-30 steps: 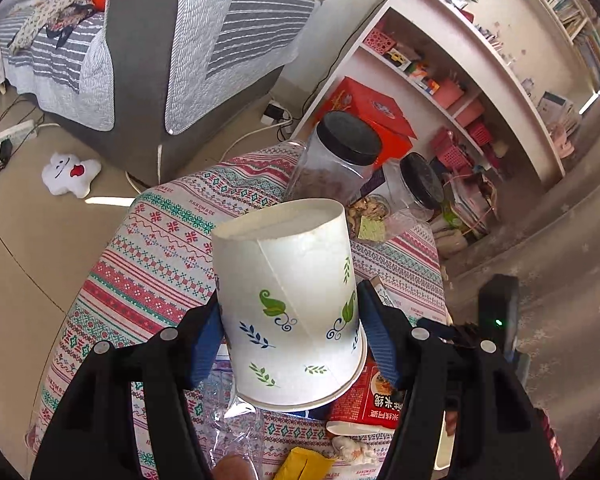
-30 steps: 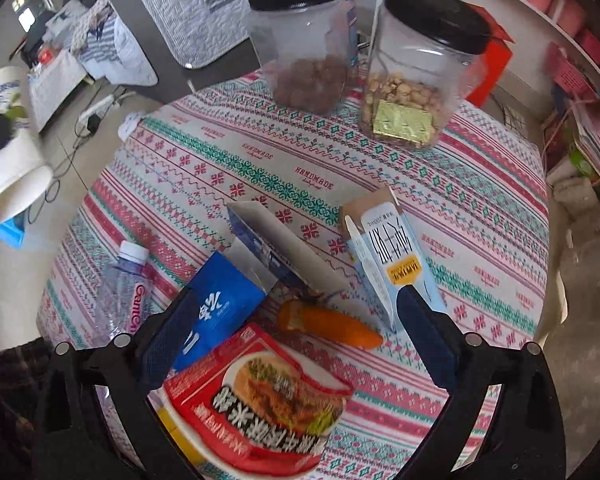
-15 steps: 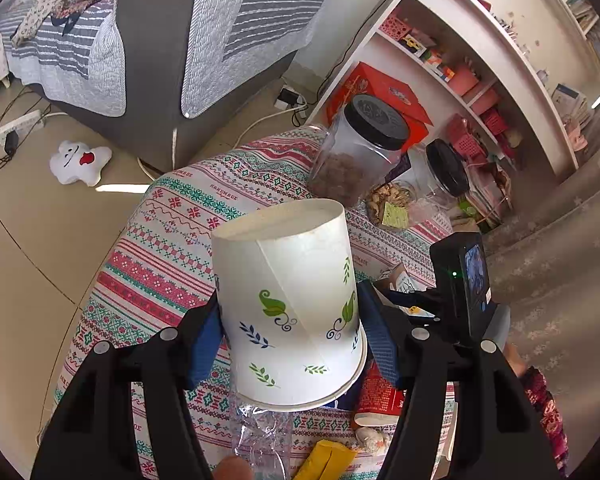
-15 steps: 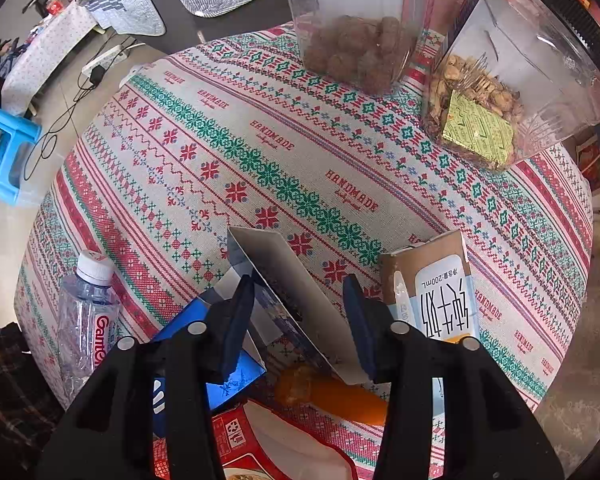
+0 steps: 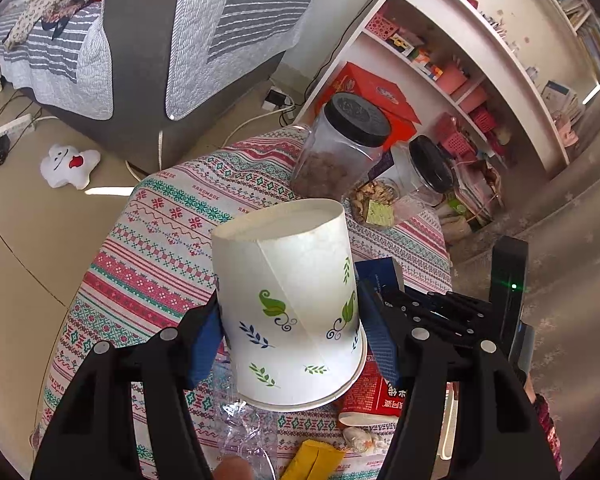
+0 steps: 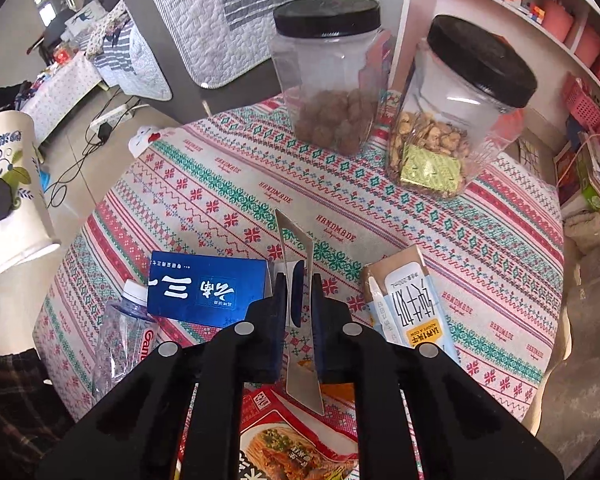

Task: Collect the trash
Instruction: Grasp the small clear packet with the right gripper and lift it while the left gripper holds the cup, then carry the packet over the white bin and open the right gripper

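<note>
Patterned tablecloth (image 6: 228,184); right gripper (image 6: 300,300) pinches blue box (image 6: 208,296) flap, seemingly.

The cup (image 5: 288,312) is white with green and blue leaves. The tablecloth (image 6: 228,184) has red and green stripes. The box (image 6: 206,294) is blue.

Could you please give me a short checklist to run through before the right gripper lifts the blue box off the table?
1. Right gripper shut on the flap of the blue box: ok.
2. Grip deep enough to carry the whole box: cannot tell.
3. Plastic bottle clear of the box: not ok, its cap sits at the box's edge.
4. Left gripper holding the paper cup: ok.
5. Milk carton apart from the box: ok.
</note>
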Tool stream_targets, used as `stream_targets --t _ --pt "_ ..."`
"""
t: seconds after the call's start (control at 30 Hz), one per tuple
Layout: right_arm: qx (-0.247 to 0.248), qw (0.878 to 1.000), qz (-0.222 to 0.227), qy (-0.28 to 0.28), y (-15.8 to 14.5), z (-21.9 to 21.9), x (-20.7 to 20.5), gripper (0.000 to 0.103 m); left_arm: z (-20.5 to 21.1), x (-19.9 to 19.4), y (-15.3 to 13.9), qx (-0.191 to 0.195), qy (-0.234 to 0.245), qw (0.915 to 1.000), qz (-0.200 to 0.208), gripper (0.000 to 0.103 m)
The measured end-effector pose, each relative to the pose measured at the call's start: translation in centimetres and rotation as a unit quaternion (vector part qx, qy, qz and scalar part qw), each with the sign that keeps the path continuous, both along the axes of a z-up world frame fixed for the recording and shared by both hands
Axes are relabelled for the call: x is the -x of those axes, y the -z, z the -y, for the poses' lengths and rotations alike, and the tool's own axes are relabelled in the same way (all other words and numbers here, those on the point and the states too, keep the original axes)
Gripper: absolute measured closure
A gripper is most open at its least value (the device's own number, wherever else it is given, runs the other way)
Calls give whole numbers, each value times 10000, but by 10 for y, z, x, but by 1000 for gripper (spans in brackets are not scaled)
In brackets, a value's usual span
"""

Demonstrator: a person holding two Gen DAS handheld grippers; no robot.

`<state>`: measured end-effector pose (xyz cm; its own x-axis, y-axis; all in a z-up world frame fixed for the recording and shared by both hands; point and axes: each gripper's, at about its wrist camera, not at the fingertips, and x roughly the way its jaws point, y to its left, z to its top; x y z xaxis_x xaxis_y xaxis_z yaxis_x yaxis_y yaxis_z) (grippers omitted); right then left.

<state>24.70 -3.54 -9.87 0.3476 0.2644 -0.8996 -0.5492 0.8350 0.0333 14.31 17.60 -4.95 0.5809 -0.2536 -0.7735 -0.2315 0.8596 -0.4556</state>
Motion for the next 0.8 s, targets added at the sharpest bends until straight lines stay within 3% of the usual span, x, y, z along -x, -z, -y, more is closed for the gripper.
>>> stream_targets --t 0.23,0.43,0.57,0.7,0.8 --pt "-505 9906 872 926 -51 45 24 92 22 2 -9 -20 151 9997 189 40" --pt "-722 9632 1709 1947 -84 101 57 92 44 5 -16 -74 324 9987 391 40" --pt "-638 9330 2126 2832 -95 148 84 92 61 5 -19 -75 455 9978 478 40" --pt "-410 8876 2389 3916 -97 201 117 91 83 6 -21 -105 628 9965 551 40" --pt "-185 8521 2291 4702 -89 239 141 90 103 8 -22 -169 769 9951 605 40"
